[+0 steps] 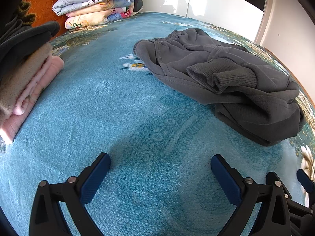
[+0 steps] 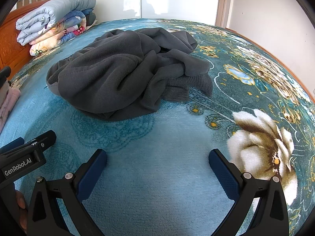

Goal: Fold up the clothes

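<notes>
A crumpled dark grey sweatshirt (image 1: 226, 82) lies in a heap on the blue floral blanket (image 1: 118, 108); a ribbed cuff sticks out on top. It also shows in the right wrist view (image 2: 122, 72), ahead and slightly left. My left gripper (image 1: 160, 164) is open and empty over bare blanket, with the sweatshirt ahead to its right. My right gripper (image 2: 157, 160) is open and empty, a short way in front of the heap. The left gripper's body shows at the left edge of the right wrist view (image 2: 25, 155).
A stack of folded clothes, pink, tan and dark grey (image 1: 25, 68), sits at the left. Folded quilts (image 1: 98, 2) are piled against the orange headboard (image 1: 41, 5). A white wardrobe (image 2: 157, 0) stands behind the bed. The bed edge runs along the right (image 2: 275, 59).
</notes>
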Motion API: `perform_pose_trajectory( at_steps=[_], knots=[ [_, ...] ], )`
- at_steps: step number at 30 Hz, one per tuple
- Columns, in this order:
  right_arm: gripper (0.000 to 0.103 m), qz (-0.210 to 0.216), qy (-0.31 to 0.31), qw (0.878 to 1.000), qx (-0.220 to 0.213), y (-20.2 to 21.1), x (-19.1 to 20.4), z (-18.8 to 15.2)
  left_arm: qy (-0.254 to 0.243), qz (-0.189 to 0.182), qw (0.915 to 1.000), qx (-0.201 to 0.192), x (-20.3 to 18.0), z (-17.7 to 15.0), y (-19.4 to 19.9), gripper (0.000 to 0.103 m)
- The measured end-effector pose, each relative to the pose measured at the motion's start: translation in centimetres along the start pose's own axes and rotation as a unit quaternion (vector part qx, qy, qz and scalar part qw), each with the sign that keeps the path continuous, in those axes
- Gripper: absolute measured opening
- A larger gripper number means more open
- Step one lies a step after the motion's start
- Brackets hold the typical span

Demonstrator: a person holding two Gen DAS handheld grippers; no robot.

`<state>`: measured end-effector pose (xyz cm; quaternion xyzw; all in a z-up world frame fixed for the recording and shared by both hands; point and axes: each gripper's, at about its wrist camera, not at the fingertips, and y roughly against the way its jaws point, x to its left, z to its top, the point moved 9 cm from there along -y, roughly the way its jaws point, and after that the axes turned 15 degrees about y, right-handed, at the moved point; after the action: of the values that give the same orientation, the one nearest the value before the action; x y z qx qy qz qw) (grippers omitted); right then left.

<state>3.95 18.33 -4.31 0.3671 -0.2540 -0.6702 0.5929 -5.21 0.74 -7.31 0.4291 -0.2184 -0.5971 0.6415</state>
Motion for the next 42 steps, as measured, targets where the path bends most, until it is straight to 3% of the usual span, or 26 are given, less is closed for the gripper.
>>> perform_pose_trajectory(
  at_steps=[17, 21, 26, 28, 32, 34, 36, 39, 41, 42],
  knots=[
    [0.103, -0.016, 0.011, 1.0, 0.009, -0.2, 0.3, -0.1, -0.005, 0.007, 1.0, 0.0, -0.2, 0.0, 0.0, 0.103],
    [0.103, -0.016, 0.01, 1.0, 0.011, -0.3, 0.3, -0.1, 0.006, -0.012, 0.9999, 0.0, -0.2, 0.0, 0.0, 0.103],
    [0.103, -0.011, 0.007, 1.0, 0.015, -0.4, 0.2, -0.1, 0.03, -0.075, 0.9967, 0.003, 0.0, 0.5, 0.7, 0.103],
    [0.103, 0.002, -0.002, 1.0, 0.016, -0.5, 0.0, 0.0, 0.062, -0.129, 0.9897, -0.001, 0.2, 1.0, 1.3, 0.103],
    [0.103, 0.027, -0.04, 0.999, 0.008, 0.7, -0.7, 0.6, 0.122, -0.228, 0.9655, -0.023, 1.5, 2.6, 2.9, 0.103],
    [0.103, 0.043, -0.062, 0.996, -0.039, 2.7, -0.4, 2.0, 0.147, -0.231, 0.9607, -0.043, 2.8, 3.6, 3.8, 0.103],
    [0.103, 0.039, -0.041, 0.996, -0.069, 3.8, 0.5, 4.0, 0.171, -0.23, 0.9562, -0.059, 4.1, 4.4, 4.5, 0.103],
    [0.1, 0.039, 0.007, 0.998, -0.055, 3.0, 2.6, 6.4, 0.198, -0.232, 0.9514, -0.043, 5.0, 4.8, 3.7, 0.103],
    [0.077, 0.066, 0.021, 0.997, -0.035, 1.5, 4.0, 7.3, 0.211, -0.244, 0.9462, -0.024, 5.2, 4.7, 2.8, 0.103],
    [0.076, 0.082, 0.023, 0.996, -0.025, 0.7, 4.6, 7.5, 0.219, -0.247, 0.944, -0.009, 5.2, 4.3, 2.2, 0.103]
  ],
)
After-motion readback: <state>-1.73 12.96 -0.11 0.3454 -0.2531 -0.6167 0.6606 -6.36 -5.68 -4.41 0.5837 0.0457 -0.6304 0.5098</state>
